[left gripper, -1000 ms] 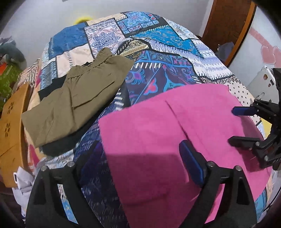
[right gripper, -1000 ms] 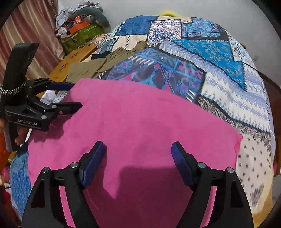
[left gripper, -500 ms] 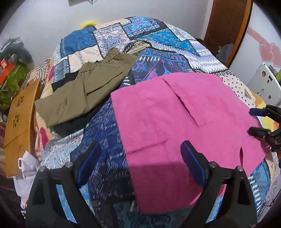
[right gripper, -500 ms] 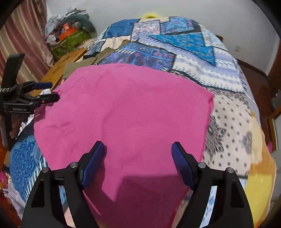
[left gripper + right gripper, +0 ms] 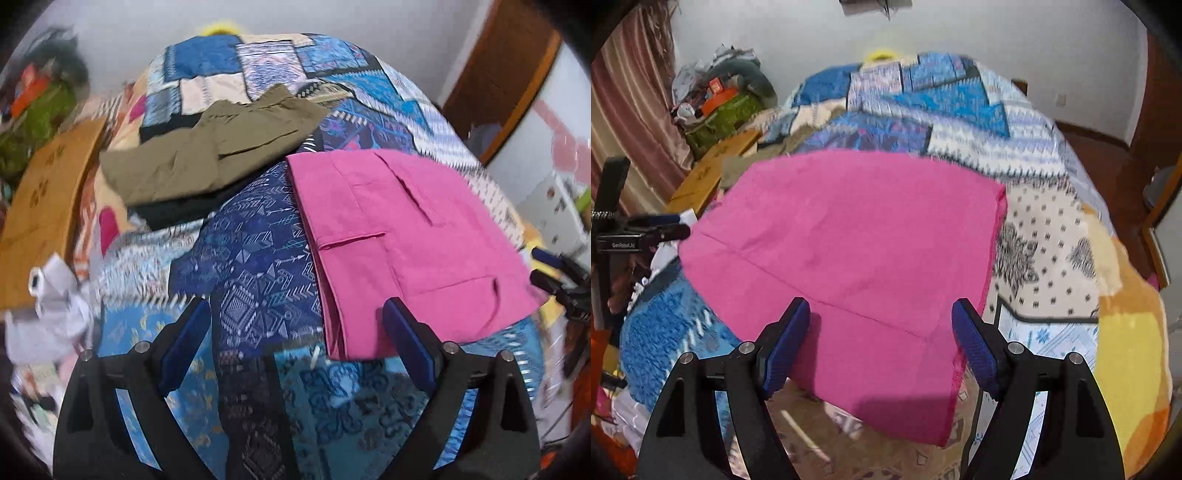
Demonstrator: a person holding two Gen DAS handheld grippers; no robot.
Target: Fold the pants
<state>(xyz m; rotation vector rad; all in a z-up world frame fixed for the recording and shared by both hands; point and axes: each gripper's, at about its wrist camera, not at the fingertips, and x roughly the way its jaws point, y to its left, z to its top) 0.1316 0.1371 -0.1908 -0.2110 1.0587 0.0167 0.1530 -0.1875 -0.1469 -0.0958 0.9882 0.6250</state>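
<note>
Pink pants (image 5: 399,240) lie folded flat on the patterned bed; in the right wrist view (image 5: 857,258) their near edge hangs over the bed's side. My left gripper (image 5: 295,347) is open and empty, above the bedspread just left of the pants' near corner. My right gripper (image 5: 881,345) is open and empty, hovering over the pants' near edge. Each gripper shows small in the other's view, the right one (image 5: 554,273) beyond the pants' right corner, the left one (image 5: 665,225) beside their left corner.
Folded olive pants (image 5: 207,155) lie on a dark garment at the bed's far left. A wooden board (image 5: 40,206) and white crumpled cloth (image 5: 51,314) sit left of the bed. Clutter (image 5: 720,96) and a curtain stand at the left wall, a wooden door (image 5: 506,70) at right.
Both grippers have pulled back and up from the pink pants, which now lie farther away and smaller in both views. Both stay open.
</note>
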